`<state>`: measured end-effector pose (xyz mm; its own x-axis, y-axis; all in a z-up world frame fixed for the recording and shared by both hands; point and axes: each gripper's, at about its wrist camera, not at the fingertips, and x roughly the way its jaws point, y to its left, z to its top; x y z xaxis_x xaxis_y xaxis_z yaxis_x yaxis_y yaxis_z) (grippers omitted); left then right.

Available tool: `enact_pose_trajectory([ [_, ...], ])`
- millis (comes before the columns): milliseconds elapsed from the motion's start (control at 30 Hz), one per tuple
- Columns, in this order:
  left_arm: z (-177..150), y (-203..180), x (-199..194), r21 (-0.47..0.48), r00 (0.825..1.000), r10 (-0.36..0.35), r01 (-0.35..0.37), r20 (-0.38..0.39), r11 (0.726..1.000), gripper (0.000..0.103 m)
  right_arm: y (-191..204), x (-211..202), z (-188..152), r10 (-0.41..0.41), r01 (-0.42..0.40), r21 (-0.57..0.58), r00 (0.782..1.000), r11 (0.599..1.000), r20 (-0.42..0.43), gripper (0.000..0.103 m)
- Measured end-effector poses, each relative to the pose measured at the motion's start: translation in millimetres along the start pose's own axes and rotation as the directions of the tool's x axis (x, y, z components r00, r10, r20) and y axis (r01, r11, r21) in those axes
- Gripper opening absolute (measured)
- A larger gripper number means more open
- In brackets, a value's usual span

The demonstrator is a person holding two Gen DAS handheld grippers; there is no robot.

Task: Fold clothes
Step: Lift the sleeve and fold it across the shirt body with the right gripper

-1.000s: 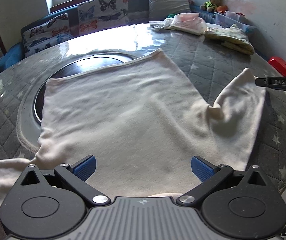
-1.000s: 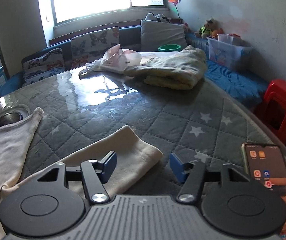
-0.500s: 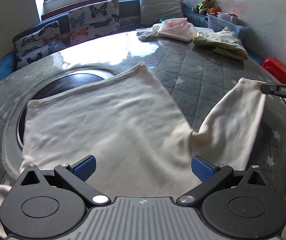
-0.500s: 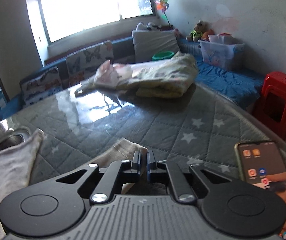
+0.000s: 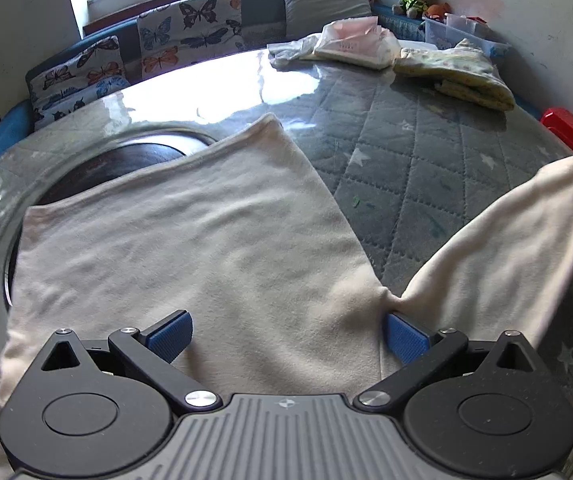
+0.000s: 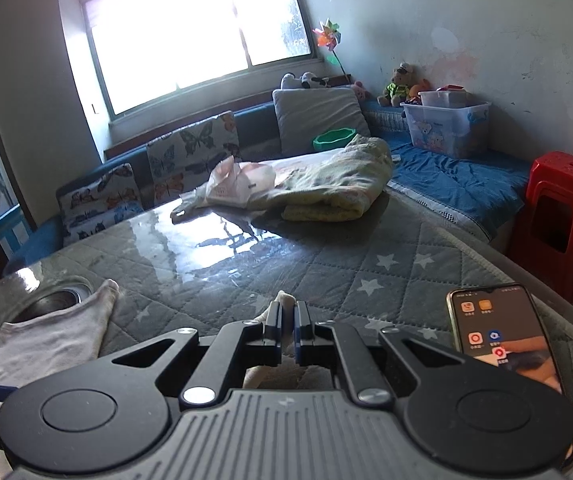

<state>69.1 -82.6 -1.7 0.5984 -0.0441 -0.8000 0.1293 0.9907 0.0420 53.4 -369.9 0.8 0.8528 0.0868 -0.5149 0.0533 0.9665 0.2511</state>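
Right gripper [image 6: 286, 320] pinches the cream shirt's [image 5: 206, 248] raised right sleeve [image 5: 506, 248] over the quilted table [image 5: 426, 152]; left gripper [image 5: 286, 336] spread above its near body. Next, likely, carry the sleeve leftward across

Open quilted counter [image 6: 326, 256] ahead of right claw [image 6: 286, 326]; phone [image 6: 498, 336] just right, clothes pile [image 6: 326, 188] at far edge.

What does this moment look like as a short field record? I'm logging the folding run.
garment: cream shirt spread flat on the quilted table
sleeve: lifted off the table
right gripper: shut on the sleeve end
left gripper: open, low over the shirt's near edge
nearby: phone on the table, right of the right gripper
far edge: other clothes piled
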Motion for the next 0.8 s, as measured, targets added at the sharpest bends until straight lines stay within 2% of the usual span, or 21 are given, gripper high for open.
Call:
enact_pose_trajectory([
  [233, -3, 9, -18, -0.020, 1.000, -0.021, 0.022, 0.021, 1.000, 0.103, 2, -14, 7, 0.022, -0.022, 0.017, 0.999, 1.000, 0.024, 0.005],
  [500, -28, 54, -48, -0.104, 0.999, -0.007, 0.011, 0.037, 0.995, 0.103, 42, -45, 24, 0.138, -0.134, -0.058, 0.988, 0.989, 0.072, 0.005],
  [667, -52, 97, -73, -0.181, 0.997, 0.027, -0.013, 0.073, 0.983, 0.103, 91, -64, 33, 0.246, -0.230, -0.156, 0.965, 0.961, 0.091, 0.005],
  [800, -72, 136, -92, -0.252, 0.993, 0.071, -0.045, 0.094, 0.967, 0.103, 146, -74, 31, 0.363, -0.340, -0.251, 0.930, 0.906, 0.052, 0.005],
])
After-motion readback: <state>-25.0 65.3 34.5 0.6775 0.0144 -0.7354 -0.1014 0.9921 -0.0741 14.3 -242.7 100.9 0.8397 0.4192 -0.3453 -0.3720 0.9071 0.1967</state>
